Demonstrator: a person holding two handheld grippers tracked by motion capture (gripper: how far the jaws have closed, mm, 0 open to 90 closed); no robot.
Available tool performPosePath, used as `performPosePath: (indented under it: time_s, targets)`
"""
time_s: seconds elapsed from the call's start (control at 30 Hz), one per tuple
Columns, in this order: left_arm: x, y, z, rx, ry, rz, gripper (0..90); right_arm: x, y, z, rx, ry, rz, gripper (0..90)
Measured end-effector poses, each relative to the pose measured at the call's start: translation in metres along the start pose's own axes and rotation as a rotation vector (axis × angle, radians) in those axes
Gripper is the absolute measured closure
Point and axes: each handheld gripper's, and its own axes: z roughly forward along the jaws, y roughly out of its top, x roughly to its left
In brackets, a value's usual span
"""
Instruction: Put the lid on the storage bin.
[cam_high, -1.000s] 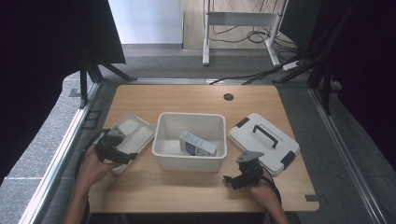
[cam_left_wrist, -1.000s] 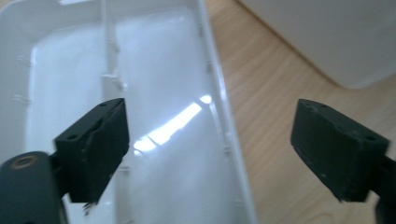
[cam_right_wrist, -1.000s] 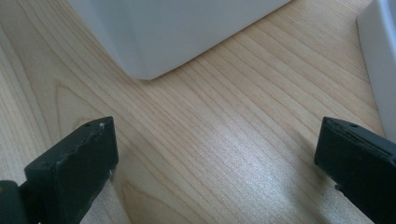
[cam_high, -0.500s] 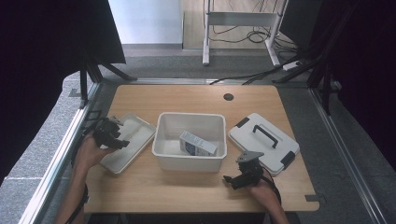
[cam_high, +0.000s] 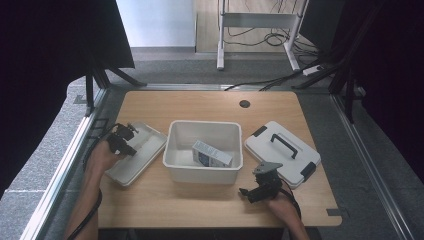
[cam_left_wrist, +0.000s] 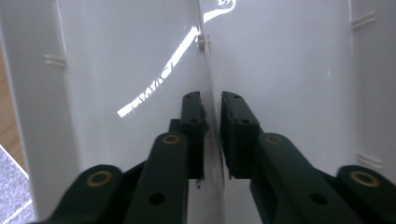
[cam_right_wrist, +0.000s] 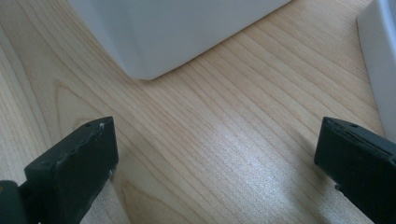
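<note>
A wooden table (cam_high: 200, 107) carries everything, its round cable hole (cam_high: 244, 104) near the far edge. At its middle stands an open white bin (cam_high: 204, 150), long axis running left to right, and inside it, toward the right, a small carton (cam_high: 212, 154) lies on its side, its length slanting from far-left to near-right; it has a dark patch of print, too small to read. Right of the bin, apart from it, a white lid (cam_high: 281, 152) with a dark handle (cam_high: 283, 145) and dark latches lies flat, turned so that its long axis runs from far-left to near-right, the handle along that line. Left of the bin a shallow white tray (cam_high: 141, 154) lies at the opposite slant, long axis from near-left to far-right. The left gripper (cam_high: 123, 141) sits over the tray's far-left end; in the left gripper view its jaws stand almost closed on a thin white upright edge (cam_left_wrist: 208, 88) of the tray, pinched between them. The right gripper (cam_high: 257, 190) rests low by the near edge, in front of the lid, jaws spread wide with only bare wood between them and a bin corner (cam_right_wrist: 144, 70) ahead. No brand or writing can be read anywhere.
</note>
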Motion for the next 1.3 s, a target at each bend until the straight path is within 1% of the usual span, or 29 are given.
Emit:
performPosePath:
  time_s: [0.07, 0.2, 0.27, 0.33, 0.43, 0.47, 0.53, 0.63, 0.77, 0.97, 1.1, 1.13, 1.3]
  targets:
    - [0.0, 0.001, 0.001, 0.006, -0.007, 0.001, 85.5, 0.0, 0.0, 0.0, 0.0, 0.0, 0.0, 0.0]
    - [-0.001, 0.003, 0.0, 0.024, 0.01, 0.011, 88.0, 0.0, 0.0, 0.0, 0.0, 0.0, 0.0, 0.0]
    - [0.0, 0.003, -0.001, 0.02, 0.006, 0.036, 88.9, 0.0, 0.0, 0.0, 0.0, 0.0, 0.0, 0.0]
    - [0.001, 0.003, -0.004, 0.027, 0.005, 0.042, 89.0, 0.0, 0.0, 0.0, 0.0, 0.0, 0.0, 0.0]
    - [0.001, 0.003, -0.011, 0.03, -0.002, 0.09, 89.0, 0.0, 0.0, 0.0, 0.0, 0.0, 0.0, 0.0]
    - [0.001, 0.002, -0.014, 0.024, -0.004, 0.098, 89.0, 0.0, 0.0, 0.0, 0.0, 0.0, 0.0, 0.0]
    - [0.002, 0.0, -0.022, 0.011, -0.006, 0.12, 89.0, 0.0, 0.0, 0.0, 0.001, 0.0, -0.001, 0.0]
    - [0.004, -0.002, -0.035, -0.005, -0.019, 0.164, 89.0, 0.0, 0.0, 0.0, 0.001, 0.0, -0.001, 0.0]
    - [0.006, -0.006, -0.054, -0.014, -0.01, 0.222, 89.0, 0.0, 0.0, 0.0, 0.001, 0.0, 0.0, 0.0]
    - [0.007, -0.01, -0.083, -0.051, -0.032, 0.287, 89.0, 0.0, 0.0, 0.0, 0.001, 0.0, 0.0, 0.0]
    - [0.006, -0.011, -0.101, -0.071, -0.045, 0.34, 89.0, 0.0, 0.0, 0.0, 0.002, 0.0, 0.0, 0.0]
    - [0.006, -0.01, -0.106, -0.072, -0.05, 0.359, 89.0, 0.0, 0.0, 0.0, 0.001, 0.0, 0.0, 0.0]
    - [-0.001, -0.007, -0.127, -0.081, -0.072, 0.431, 89.0, 0.0, 0.0, 0.0, 0.001, 0.0, 0.0, 0.0]
